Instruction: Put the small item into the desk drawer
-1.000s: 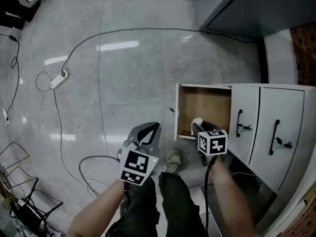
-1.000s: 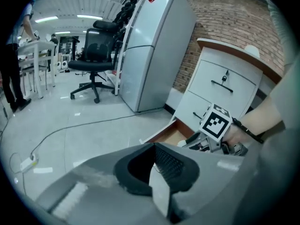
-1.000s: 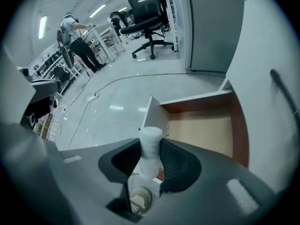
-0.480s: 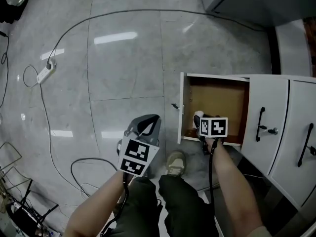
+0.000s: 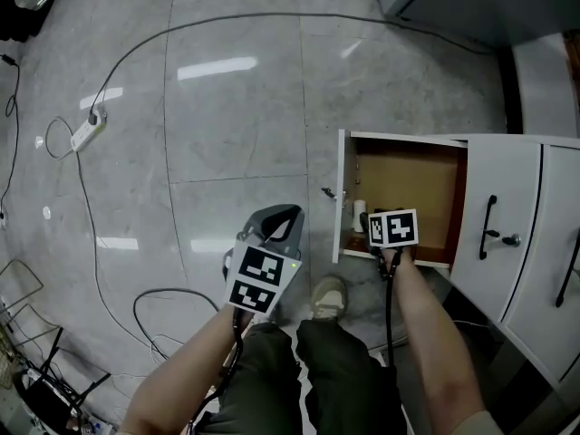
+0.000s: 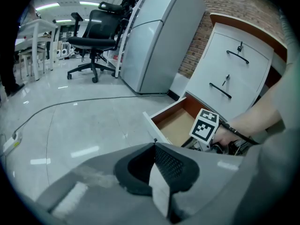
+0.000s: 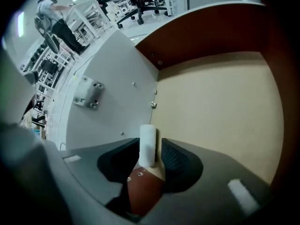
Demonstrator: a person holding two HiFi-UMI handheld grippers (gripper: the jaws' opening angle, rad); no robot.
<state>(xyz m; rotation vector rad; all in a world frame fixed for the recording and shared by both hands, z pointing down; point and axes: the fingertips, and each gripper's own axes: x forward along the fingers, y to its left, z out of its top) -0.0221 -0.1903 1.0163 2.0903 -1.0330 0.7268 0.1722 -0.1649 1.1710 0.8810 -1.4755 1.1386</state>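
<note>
The small item is a white cylinder. It stands upright on the tan floor of the open drawer, close to the drawer's white front panel. My right gripper reaches down into the drawer with the cylinder between its jaws. The jaws have just been opening, and a thin gap shows beside the cylinder. My left gripper hangs over the floor left of the drawer. Its jaws meet at the tip with nothing in them.
White cabinet doors with black handles stand right of the drawer. A cable and a power strip lie on the grey floor. The person's shoe is just before the drawer. An office chair and a tall grey cabinet stand farther off.
Both grippers have come down. The right one has sunk into the drawer with the white cylinder, which now stands on the drawer floor with the jaws wider around it.
</note>
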